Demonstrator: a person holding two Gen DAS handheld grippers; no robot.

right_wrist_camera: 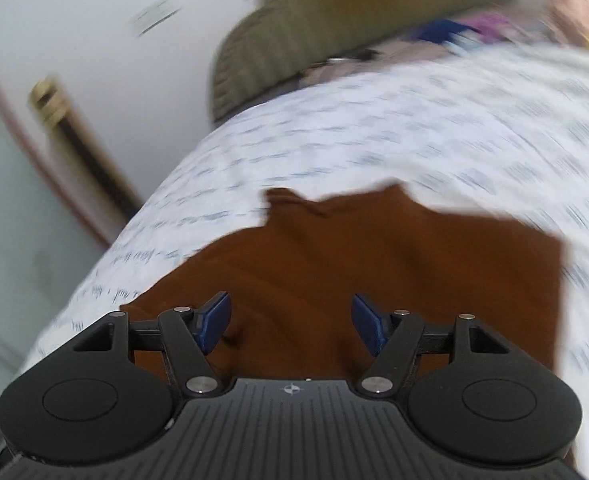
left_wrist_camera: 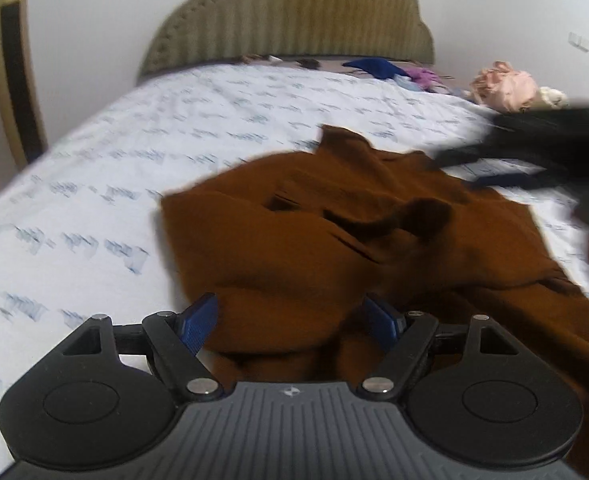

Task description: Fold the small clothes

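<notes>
The brown garment (left_wrist_camera: 334, 240) lies rumpled near the bed's (left_wrist_camera: 134, 152) front edge. Both the left gripper (left_wrist_camera: 292, 320) and right gripper (right_wrist_camera: 290, 320) stand wide, empty. Flatten wrinkles before folding.

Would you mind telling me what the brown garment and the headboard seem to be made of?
The brown garment looks like a soft, matte knit or fleece: it drapes in limp folds with no sheen, though blur hides the weave. The headboard looks upholstered in olive fabric, with vertical ribbing and a stitched or studded border.
</notes>
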